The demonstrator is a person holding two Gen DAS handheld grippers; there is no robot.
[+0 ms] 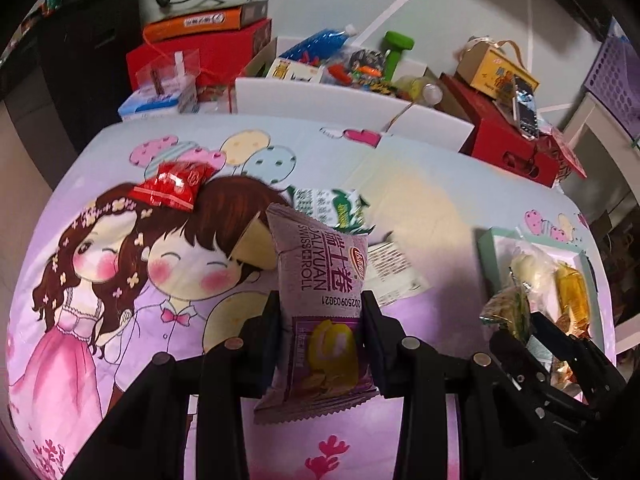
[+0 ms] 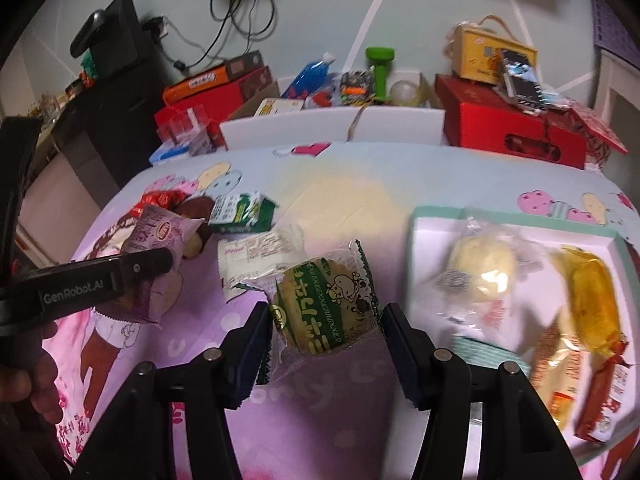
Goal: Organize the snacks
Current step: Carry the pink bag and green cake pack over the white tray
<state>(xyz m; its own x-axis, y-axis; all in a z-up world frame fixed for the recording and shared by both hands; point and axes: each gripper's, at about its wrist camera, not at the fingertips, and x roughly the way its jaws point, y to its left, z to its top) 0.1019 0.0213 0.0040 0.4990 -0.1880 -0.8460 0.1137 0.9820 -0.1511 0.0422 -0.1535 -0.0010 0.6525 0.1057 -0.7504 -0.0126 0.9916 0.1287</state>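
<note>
Black tool (image 2: 324, 320), white "GenRobot.AI" lettering

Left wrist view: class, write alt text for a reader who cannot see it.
The left gripper holds a purple Swiss roll packet above a cartoon-printed tablecloth. A red snack packet lies beyond; a tray of snacks sits right.

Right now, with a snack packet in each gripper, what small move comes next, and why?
Probably carry the right gripper with its green cow-print packet rightward over the tray and release there: other wrapped snacks already lie in it, and it sits beside that gripper.
</note>
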